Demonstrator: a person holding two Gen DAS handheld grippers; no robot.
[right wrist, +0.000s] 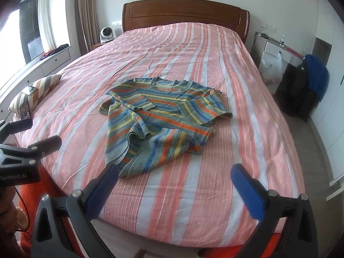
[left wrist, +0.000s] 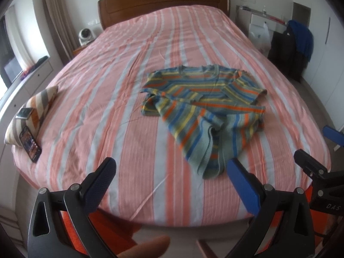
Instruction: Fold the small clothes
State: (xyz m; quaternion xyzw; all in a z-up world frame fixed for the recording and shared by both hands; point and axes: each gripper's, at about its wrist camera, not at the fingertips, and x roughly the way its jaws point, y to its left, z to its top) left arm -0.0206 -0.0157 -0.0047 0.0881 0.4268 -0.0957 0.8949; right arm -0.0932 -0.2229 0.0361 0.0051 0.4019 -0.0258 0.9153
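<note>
My left gripper (left wrist: 169, 172) and right gripper (right wrist: 175, 177) gape wide, empty; the crumpled multicoloured striped knit sweater (right wrist: 159, 116) near the bed's (right wrist: 193, 204) foot edge could bunch if I grab both layers.

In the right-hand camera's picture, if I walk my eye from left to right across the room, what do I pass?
Striped cushion → small white fan → striped sweater on the bed → white plastic bag → blue garment draped by the wall.

My left claw (left wrist: 171, 173) hangs wide open over the foot of the bed (left wrist: 120, 90), gripping nothing. A striped sweater (left wrist: 206, 105) lies rumpled ahead, its hem just beside my right finger. A phone (left wrist: 30, 145) leans against a striped pillow (left wrist: 36, 109) on the left.
</note>
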